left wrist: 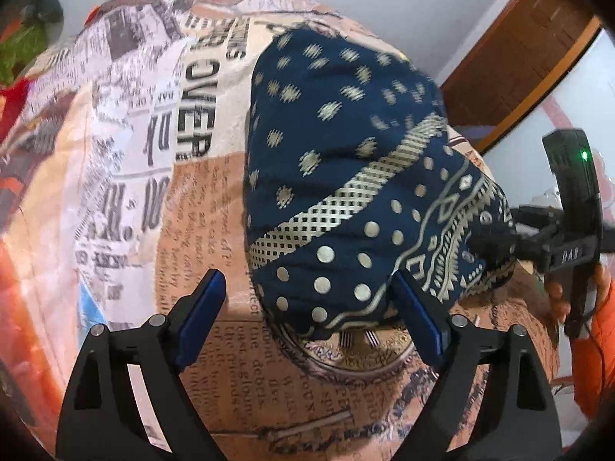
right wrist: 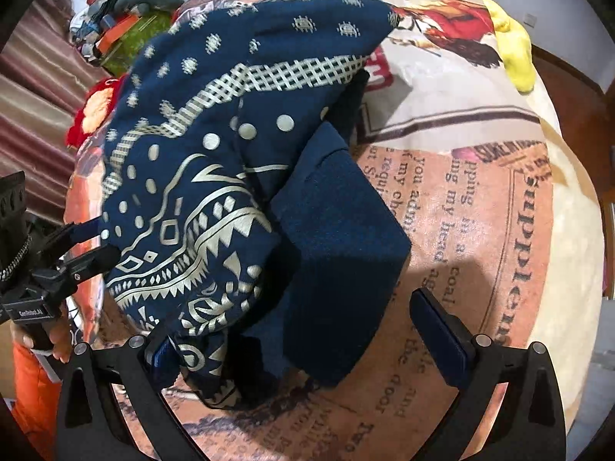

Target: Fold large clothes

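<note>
Navy garment with cream dots and zigzag borders: lies heaped and partly folded on my bedspread printed like old newspaper. Left gripper: fingers spread wide, pressing on nothing, the cloth's near edge between them. Right gripper: fingers apart over a plain navy flap; patterned cloth drapes across its left finger, unclamped. Yellow cloth: far edge of bed.

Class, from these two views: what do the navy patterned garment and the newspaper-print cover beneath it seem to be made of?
Navy garment: soft woven cloth, probably cotton, matte; it creases and bunches, and its cream motifs look printed on.
Newspaper-print cover: thin printed fabric, perhaps polyester, with a slight sheen where light falls on it; the exact fibre cannot be told.
</note>
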`<state>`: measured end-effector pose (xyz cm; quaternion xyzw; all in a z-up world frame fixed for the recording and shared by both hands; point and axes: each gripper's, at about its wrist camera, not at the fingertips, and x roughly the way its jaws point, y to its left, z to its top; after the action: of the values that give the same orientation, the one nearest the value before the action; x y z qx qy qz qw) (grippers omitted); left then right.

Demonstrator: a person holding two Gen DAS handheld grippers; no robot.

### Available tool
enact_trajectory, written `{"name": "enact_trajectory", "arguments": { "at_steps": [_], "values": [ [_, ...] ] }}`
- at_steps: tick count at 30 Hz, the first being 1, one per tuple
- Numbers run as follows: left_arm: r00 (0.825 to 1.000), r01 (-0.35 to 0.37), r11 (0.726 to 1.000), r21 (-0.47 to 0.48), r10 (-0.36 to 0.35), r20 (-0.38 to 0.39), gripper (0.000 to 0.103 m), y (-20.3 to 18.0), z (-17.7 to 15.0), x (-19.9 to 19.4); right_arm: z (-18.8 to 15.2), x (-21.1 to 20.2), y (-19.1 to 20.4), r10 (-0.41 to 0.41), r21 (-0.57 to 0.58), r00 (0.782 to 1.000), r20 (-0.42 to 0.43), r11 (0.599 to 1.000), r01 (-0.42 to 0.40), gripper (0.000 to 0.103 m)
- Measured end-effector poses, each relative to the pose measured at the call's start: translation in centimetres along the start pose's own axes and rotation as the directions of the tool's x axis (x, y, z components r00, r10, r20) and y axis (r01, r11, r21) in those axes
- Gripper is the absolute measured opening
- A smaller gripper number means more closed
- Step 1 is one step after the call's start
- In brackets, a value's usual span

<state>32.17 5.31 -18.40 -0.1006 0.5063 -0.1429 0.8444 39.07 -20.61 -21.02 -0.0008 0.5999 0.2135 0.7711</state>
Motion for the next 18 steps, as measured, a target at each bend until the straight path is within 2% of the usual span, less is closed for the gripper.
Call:
{"name": "enact_trajectory", "arguments": {
  "at_steps": [3, 9, 11, 15, 18],
  "values": [
    [0.999, -0.014, 1.0, 0.003, 0.014, 0.045, 0.088, 0.2, 1.0, -1.6, 1.0, -1.8, 0.1, 0.016, -0.008, 0.999, 0.038, 1.0, -0.016, 0.103],
    [0.998, 0.027, 0.994, -0.103, -0.02, 0.067, 0.088, 2.0, 4.3, -1.0, 4.5, -3.5, 0.5, 0.032, 0.013, 0.992, 0.119, 0.999, -0.034, 0.103],
    [0.997, 0.065, 0.989, -0.134, -0.06, 0.042, 0.088, 2.6, 5.3, 0.6, 5.8, -2.8, 0.7, 0.032, 0.023, 0.993, 0.112, 0.999, -0.035, 0.103],
    [0.993, 0.112, 0.976, -0.185, -0.118, -0.02, 0.089, 3.5, 5.8, 3.7, 7.6, 0.8, 0.6, 0.068, 0.075, 0.997, 0.039, 0.995, -0.07, 0.103],
    [0.986, 0.156, 0.965, -0.211, -0.166, -0.03, 0.097, 3.9, 6.0, 5.2, 7.8, 3.2, -0.2, 0.118, 0.109, 0.993, -0.009, 0.987, -0.117, 0.103]
  ]
}}
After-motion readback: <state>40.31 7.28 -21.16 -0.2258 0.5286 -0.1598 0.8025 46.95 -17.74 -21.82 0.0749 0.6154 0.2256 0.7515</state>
